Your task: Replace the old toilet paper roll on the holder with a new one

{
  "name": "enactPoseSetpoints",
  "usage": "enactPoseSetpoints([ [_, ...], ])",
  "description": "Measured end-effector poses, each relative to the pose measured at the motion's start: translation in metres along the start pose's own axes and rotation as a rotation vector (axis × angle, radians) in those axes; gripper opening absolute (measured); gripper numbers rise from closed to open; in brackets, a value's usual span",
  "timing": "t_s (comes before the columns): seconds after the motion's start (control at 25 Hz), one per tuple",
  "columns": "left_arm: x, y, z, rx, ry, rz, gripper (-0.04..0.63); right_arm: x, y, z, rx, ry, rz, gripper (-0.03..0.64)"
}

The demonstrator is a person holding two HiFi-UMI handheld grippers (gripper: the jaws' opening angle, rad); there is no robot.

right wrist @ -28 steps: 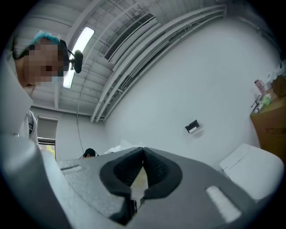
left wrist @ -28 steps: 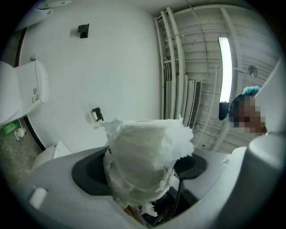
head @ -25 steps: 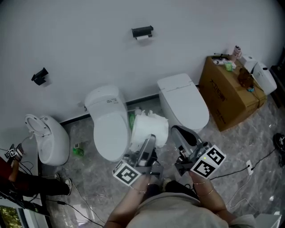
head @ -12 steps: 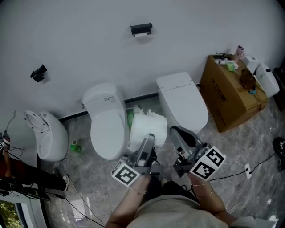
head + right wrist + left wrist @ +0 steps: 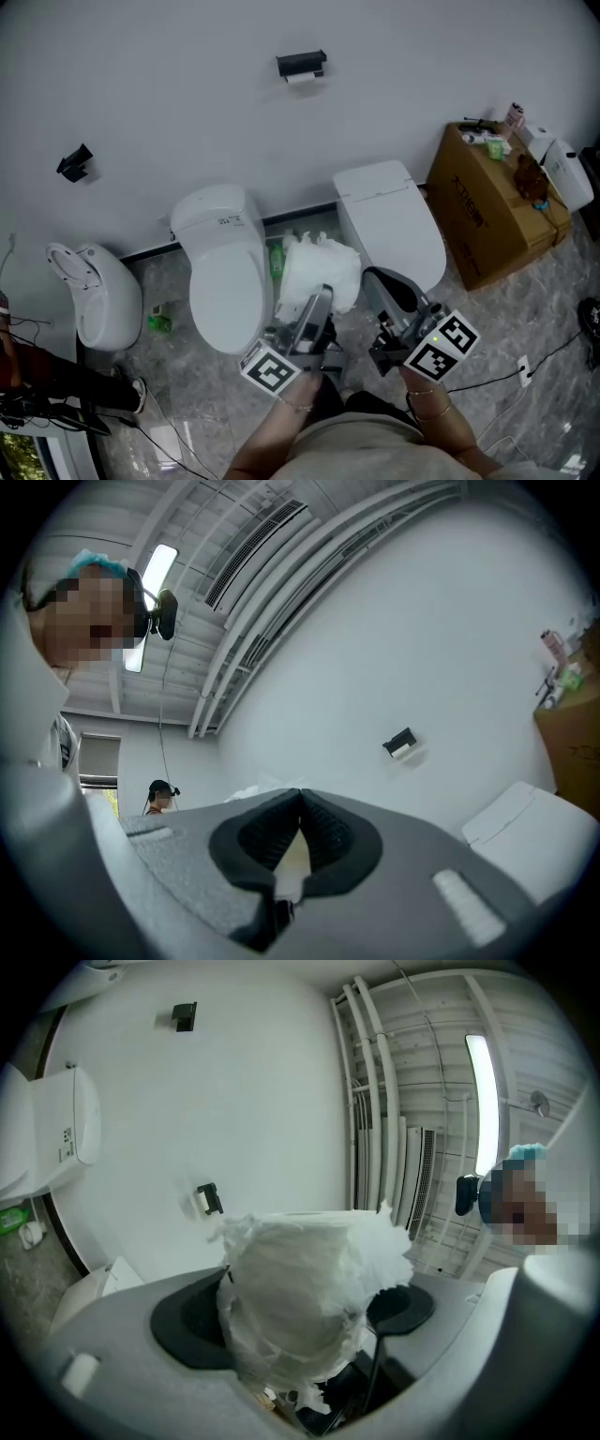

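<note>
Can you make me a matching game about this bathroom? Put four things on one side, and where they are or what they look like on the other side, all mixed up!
Things:
1. toilet paper roll
2. right gripper
3. paper holder
4. cardboard box

Places and states:
A. high up on the white wall
B. jaws shut together
C. brown, at the far right of the head view
D. clamped in the left gripper

Right pairs: 1-D, 2-B, 3-A, 4-C.
</note>
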State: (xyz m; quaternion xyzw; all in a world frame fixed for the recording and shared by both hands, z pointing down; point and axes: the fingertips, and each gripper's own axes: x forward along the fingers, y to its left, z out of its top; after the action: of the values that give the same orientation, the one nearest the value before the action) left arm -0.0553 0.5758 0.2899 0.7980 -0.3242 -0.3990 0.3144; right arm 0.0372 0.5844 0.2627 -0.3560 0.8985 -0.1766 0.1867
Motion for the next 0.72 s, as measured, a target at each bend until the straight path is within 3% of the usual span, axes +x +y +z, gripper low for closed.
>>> enactPoseSetpoints([
  [0.72, 0.154, 0.141, 0.120, -0.023, 0.067, -0.066, 0.419, 0.209, -0.107, 0.029, -0.028, -0.086, -0.069, 0.003],
])
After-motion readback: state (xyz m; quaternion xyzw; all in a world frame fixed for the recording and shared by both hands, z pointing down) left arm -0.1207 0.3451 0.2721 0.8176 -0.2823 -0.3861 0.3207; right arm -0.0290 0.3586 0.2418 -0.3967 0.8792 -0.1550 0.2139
